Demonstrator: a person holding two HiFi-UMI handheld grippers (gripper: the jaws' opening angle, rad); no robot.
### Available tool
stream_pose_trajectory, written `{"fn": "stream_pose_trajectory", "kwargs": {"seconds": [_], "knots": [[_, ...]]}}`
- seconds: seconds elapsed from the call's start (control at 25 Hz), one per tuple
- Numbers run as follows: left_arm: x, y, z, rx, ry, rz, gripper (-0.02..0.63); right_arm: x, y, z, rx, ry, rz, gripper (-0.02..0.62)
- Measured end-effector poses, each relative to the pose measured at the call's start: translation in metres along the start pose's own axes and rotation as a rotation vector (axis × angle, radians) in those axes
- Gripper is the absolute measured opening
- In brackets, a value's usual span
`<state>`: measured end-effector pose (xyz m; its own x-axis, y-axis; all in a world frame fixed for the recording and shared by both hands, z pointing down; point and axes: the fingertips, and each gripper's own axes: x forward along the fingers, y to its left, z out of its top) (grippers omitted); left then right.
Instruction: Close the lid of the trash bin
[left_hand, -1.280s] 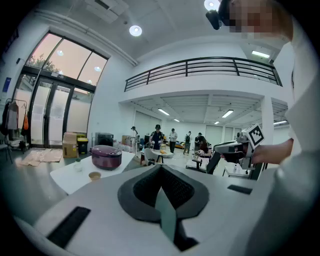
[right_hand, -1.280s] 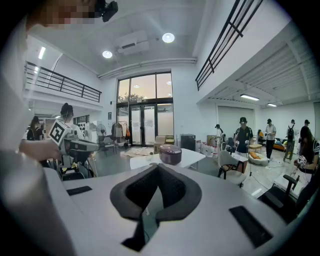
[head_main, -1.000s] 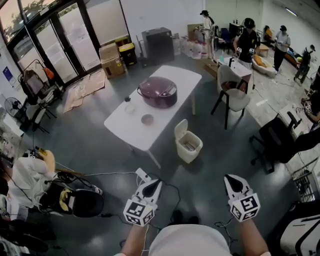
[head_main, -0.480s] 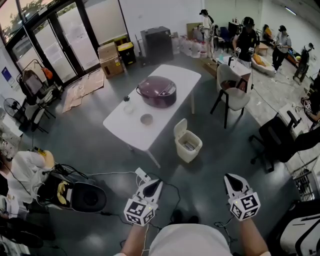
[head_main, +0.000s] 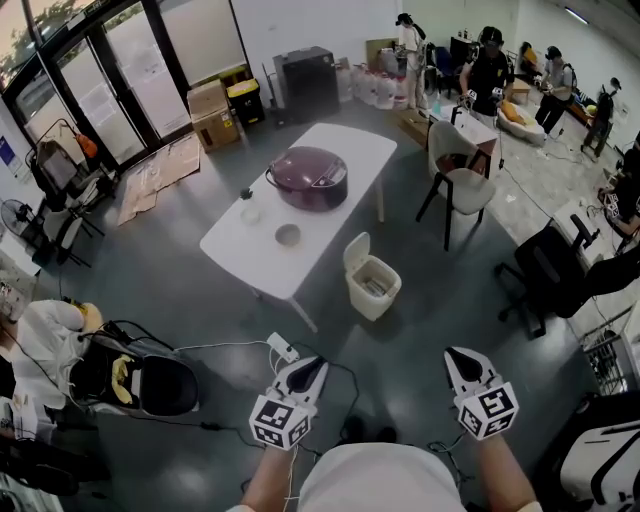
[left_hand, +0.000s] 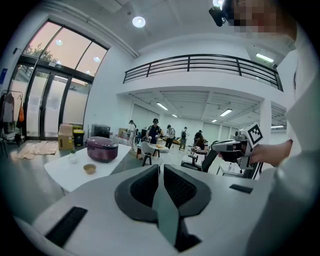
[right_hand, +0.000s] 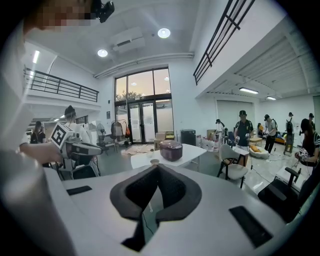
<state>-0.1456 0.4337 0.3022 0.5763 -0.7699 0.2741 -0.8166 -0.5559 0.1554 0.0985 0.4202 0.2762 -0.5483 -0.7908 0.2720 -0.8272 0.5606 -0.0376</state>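
Trash bin (head_main: 380, 296) on the floor beside the table (head_main: 235, 258), lid (head_main: 357, 250) raised, well ahead of both tools. Left gripper (head_main: 310, 366): jaws just opened a crack, nothing between them. Right gripper (head_main: 458, 356): jaws together, empty. Risk: pushing the lid too hard would likely slide or tip the bin.

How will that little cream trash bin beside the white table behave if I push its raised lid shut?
The trash bin looks small and thin-walled, probably light plastic, so a hard push might slide or tip it on the smooth floor. Its lid stands upright along one edge, apparently hinged, so it should swing down with little force.
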Motion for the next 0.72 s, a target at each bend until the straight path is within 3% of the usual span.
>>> {"fn": "stream_pose_trajectory", "kwargs": {"seconds": [0.52, 0.72], "knots": [[-0.001, 0.031, -0.003, 0.0, -0.004, -0.025, 0.144, 0.026, 0.014, -0.006, 0.014, 0.039, -0.03, 0.012], [-0.005, 0.04, -0.007, 0.004, 0.001, -0.041, 0.146, 0.034, 0.022, -0.006, 0.017, 0.043, -0.044, 0.012]]}}
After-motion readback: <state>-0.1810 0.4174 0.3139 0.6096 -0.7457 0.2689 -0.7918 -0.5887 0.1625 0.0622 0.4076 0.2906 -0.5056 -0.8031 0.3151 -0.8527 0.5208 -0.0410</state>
